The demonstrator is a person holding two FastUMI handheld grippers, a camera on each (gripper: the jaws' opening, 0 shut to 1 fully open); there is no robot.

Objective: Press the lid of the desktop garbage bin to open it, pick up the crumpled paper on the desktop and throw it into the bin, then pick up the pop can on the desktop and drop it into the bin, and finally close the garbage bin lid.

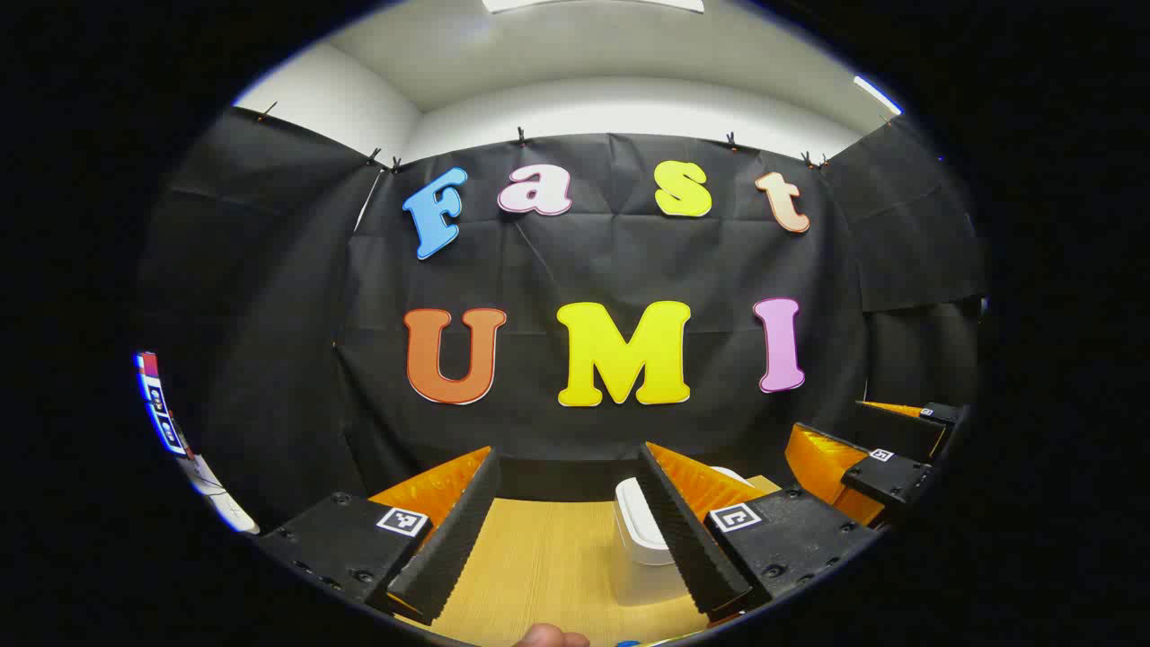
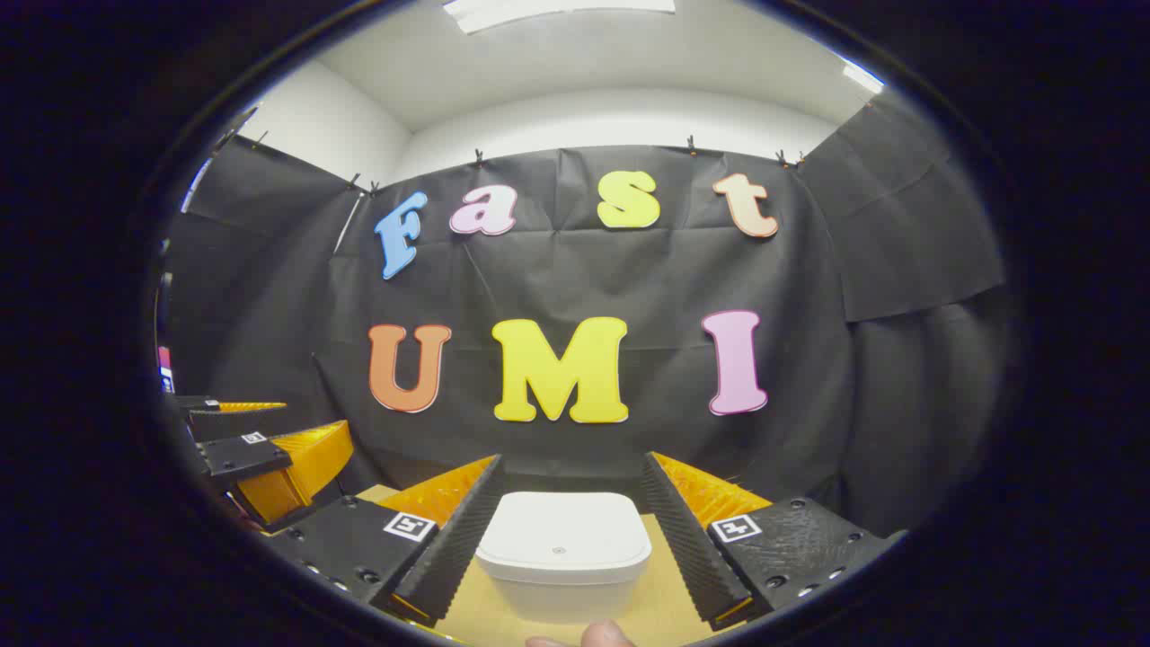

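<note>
Right gripper view: right gripper (image 2: 570,530) hovers above the table (image 2: 669,611), fingers spread wide, nothing between the pads. White bin (image 2: 563,553) sits straight ahead, framed in the gap between the two fingers, lid (image 2: 564,537) closed and flat. Bin stands on the wood table, close to the black wall cloth behind it. No contact between fingers and bin. Left gripper (image 2: 269,454) shows at far left of this view, off to the side, near the table edge.

Left gripper view: left gripper (image 1: 570,530) also has its fingers spread apart, holding nothing. Bin (image 1: 640,530) is ahead and to the right, partly hidden behind the right-hand finger; only its left side and part of the lid show. Right gripper (image 1: 862,449) appears at far right, beside the bin. Bare table (image 1: 539,566) lies between the fingers. A fingertip (image 1: 550,638) peeks in at the bottom edge. Paper and can: cannot tell where.
</note>
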